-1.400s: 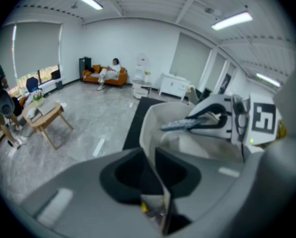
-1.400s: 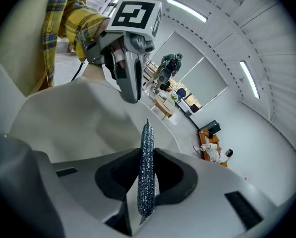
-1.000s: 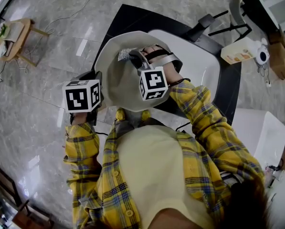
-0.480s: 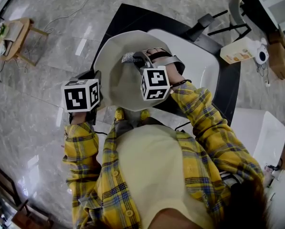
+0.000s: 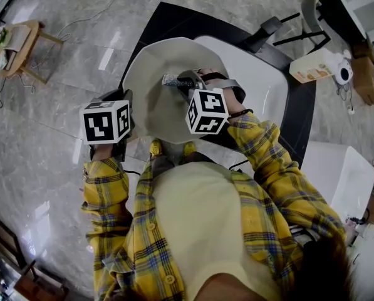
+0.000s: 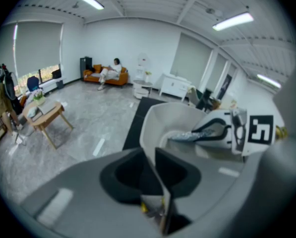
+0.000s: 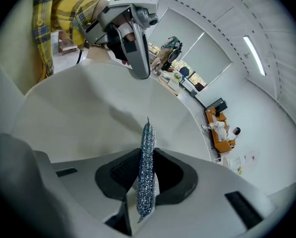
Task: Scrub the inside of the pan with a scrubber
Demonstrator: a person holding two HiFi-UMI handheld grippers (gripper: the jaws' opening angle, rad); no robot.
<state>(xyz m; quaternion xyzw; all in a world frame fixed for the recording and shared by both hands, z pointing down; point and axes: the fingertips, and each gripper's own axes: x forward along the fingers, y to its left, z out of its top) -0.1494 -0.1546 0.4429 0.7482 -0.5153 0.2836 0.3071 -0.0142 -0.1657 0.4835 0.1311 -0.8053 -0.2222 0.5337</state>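
A cream-coloured pan (image 5: 150, 99) is held tilted in front of the person's chest. My left gripper (image 5: 125, 102) is shut on the pan's left rim; in the left gripper view the thin rim (image 6: 162, 192) runs between the dark pads. My right gripper (image 5: 184, 80) reaches into the pan, shut on a flat, glittery silver-blue scrubber (image 5: 172, 80). In the right gripper view the scrubber (image 7: 147, 167) stands edge-on between the pads, its tip against the pan's inner wall (image 7: 88, 118). The left gripper view shows the scrubber (image 6: 187, 136) lying inside the pan (image 6: 172, 115).
Below the pan lie a black mat (image 5: 168, 24) and a white basin-like top (image 5: 265, 86). A wooden stool (image 5: 17, 49) stands at the far left. At the right are a cream bottle (image 5: 315, 66) and a white table (image 5: 337, 174). Grey marble floor surrounds everything.
My right gripper has shifted a little to the right across the pan with the scrubber and rolled its wrist. The left gripper keeps the rim in the same place.
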